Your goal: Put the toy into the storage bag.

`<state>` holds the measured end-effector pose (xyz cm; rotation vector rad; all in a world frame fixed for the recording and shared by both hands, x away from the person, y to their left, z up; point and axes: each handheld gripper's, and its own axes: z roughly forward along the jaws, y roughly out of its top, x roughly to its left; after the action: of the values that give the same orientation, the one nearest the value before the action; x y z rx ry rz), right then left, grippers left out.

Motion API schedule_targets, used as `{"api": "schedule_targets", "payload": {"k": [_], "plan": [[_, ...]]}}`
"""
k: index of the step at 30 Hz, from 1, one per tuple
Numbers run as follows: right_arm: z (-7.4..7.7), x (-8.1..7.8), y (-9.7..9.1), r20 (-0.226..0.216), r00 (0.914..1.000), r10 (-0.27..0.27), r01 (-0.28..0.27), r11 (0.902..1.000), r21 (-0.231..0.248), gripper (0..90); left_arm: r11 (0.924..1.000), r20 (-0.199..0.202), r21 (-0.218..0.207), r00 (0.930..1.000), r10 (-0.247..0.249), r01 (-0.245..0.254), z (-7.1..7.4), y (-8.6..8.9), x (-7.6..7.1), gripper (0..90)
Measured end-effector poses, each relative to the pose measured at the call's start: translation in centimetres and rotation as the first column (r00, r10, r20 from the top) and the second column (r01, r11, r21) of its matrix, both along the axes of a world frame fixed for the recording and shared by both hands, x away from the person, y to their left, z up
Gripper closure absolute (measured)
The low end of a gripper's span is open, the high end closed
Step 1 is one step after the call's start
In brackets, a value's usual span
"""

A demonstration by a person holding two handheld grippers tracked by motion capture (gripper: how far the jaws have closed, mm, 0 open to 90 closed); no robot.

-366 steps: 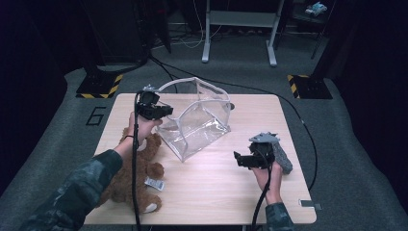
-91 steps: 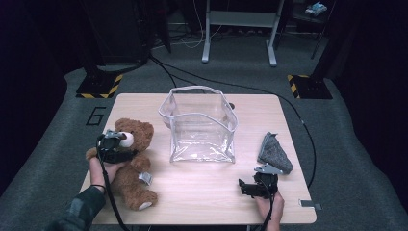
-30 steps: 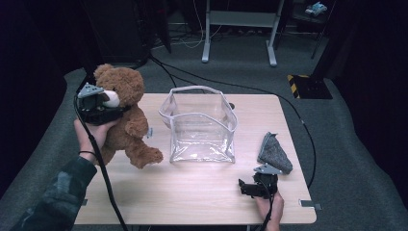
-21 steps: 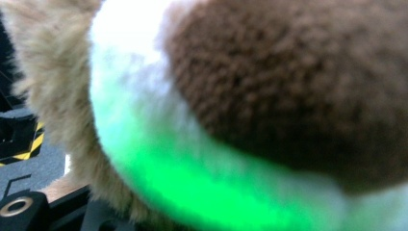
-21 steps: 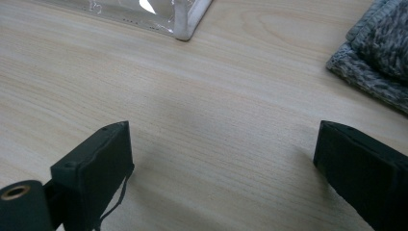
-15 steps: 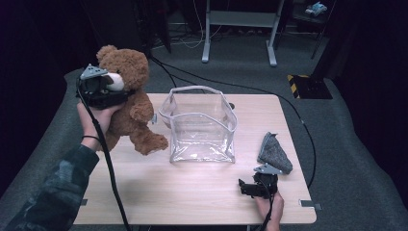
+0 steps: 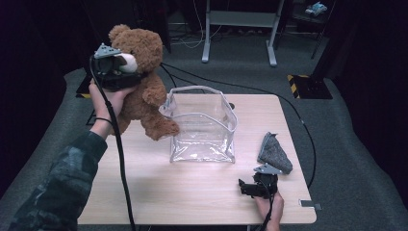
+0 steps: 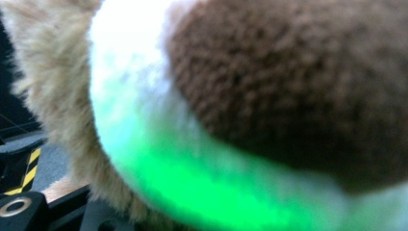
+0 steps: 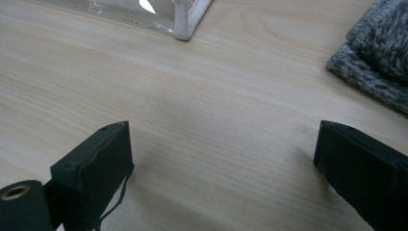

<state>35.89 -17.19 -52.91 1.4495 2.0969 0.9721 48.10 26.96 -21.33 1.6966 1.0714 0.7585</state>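
A brown teddy bear (image 7: 143, 84) hangs in the air above the table's left side, held by its head in my left gripper (image 7: 120, 67), whose jaws are shut on the muzzle. In the left gripper view the bear's brown nose and pale muzzle (image 8: 269, 86) press right up against the camera. One foot of the bear dangles near the left wall of a clear plastic bag (image 7: 202, 122) that stands open in the middle of the table. My right gripper (image 7: 246, 187) rests near the front right of the table, its jaws wide open over bare wood (image 9: 216, 139).
A grey folded cloth (image 7: 274, 153) lies on the wooden table (image 7: 192, 192) right of the bag, also the grey cloth (image 9: 380, 53) ahead of the right jaws. Cables trail across the dark floor behind the table. A metal stand (image 7: 240, 24) is at the back.
My left hand has lifted the bear higher and carried it to the right, closer to the bag. The right gripper has stayed where it was.
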Motion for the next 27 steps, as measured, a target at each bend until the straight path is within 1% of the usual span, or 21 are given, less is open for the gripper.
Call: {"api": "schedule_targets", "payload": {"k": [1, 2, 4, 8, 9, 11, 12, 14, 15, 16, 21, 22, 23, 24, 27], "plan": [[0.0, 0.0, 0.0, 0.000, 1.0000, 0.001, -0.001, 1.0000, -0.003, 5.6, 0.9999, -0.002, -0.011, 1.0000, -0.002, 0.002, 0.1, -0.3, 0.2, 43.4], [0.0, 0.0, 0.0, 0.000, 1.0000, 0.001, -0.001, 1.0000, -0.003, 5.6, 0.9999, 0.001, -0.012, 1.0000, -0.004, 0.004, 0.4, -0.8, 0.5, 43.3], [0.0, 0.0, 0.0, 0.001, 1.0000, -0.001, 0.001, 1.0000, 0.001, 5.6, 0.9999, 0.003, -0.008, 1.0000, -0.007, 0.007, 0.6, -1.0, 0.7, 43.3], [0.0, 0.0, 0.0, 0.004, 1.0000, -0.003, 0.003, 1.0000, 0.002, 5.6, 0.9999, 0.014, -0.011, 0.9998, -0.013, 0.013, 1.3, -2.6, 1.6, 43.1], [0.0, 0.0, 0.0, 0.004, 1.0000, -0.003, 0.003, 1.0000, 0.002, 5.6, 0.9999, 0.014, -0.011, 0.9998, -0.013, 0.013, 1.3, -2.6, 1.6, 43.1], [0.0, 0.0, -0.1, 0.002, 1.0000, 0.006, -0.006, 0.9999, -0.009, 5.6, 0.9998, 0.020, -0.009, 0.9996, -0.018, 0.018, 1.6, -3.6, 2.2, 43.1], [0.0, 0.0, -0.1, 0.002, 1.0000, 0.006, -0.006, 0.9999, -0.009, 5.6, 0.9998, 0.020, -0.009, 0.9996, -0.018, 0.018, 1.6, -3.6, 2.2, 43.1], [0.0, 0.0, -0.1, -0.003, 1.0000, 0.004, -0.004, 1.0000, -0.005, 5.5, 0.9996, 0.023, -0.010, 0.9994, -0.025, 0.025, 1.7, -4.5, 2.8, 43.1], [0.0, 0.0, -0.1, -0.003, 1.0000, 0.004, -0.004, 1.0000, -0.005, 5.5, 0.9996, 0.023, -0.010, 0.9994, -0.025, 0.025, 1.7, -4.5, 2.8, 43.0], [0.0, 0.0, -0.1, -0.002, 1.0000, 0.003, -0.003, 1.0000, -0.004, 5.6, 0.9996, 0.020, -0.002, 0.9994, -0.030, 0.030, 1.8, -4.8, 3.0, 43.0], [0.0, 0.0, 0.0, 0.002, 1.0000, 0.003, -0.003, 1.0000, -0.004, 5.6, 0.9993, 0.021, -0.001, 0.9991, -0.037, 0.037, 2.0, -6.2, 3.9, 42.9], [0.0, 0.0, -0.1, -0.003, 1.0000, 0.006, -0.006, 1.0000, -0.006, 5.6, 0.9991, 0.021, -0.011, 0.9990, -0.040, 0.040, 2.0, -6.8, 4.2, 42.8], [0.0, 0.0, 0.0, 0.001, 1.0000, 0.002, -0.002, 1.0000, -0.003, 5.6, 0.9991, 0.021, -0.011, 0.9990, -0.040, 0.040, 2.0, -6.8, 4.2, 42.8], [0.0, 0.0, 0.0, 0.001, 1.0000, 0.004, -0.004, 1.0000, -0.005, 5.6, 0.9990, 0.022, -0.021, 0.9990, -0.039, 0.040, 2.0, -7.3, 4.5, 42.8], [0.0, 0.0, 0.0, -0.003, 1.0000, 0.007, -0.007, 1.0000, -0.002, 5.6, 0.9990, 0.025, -0.024, 0.9990, -0.037, 0.038, 1.9, -7.9, 4.9, 42.7]]}}
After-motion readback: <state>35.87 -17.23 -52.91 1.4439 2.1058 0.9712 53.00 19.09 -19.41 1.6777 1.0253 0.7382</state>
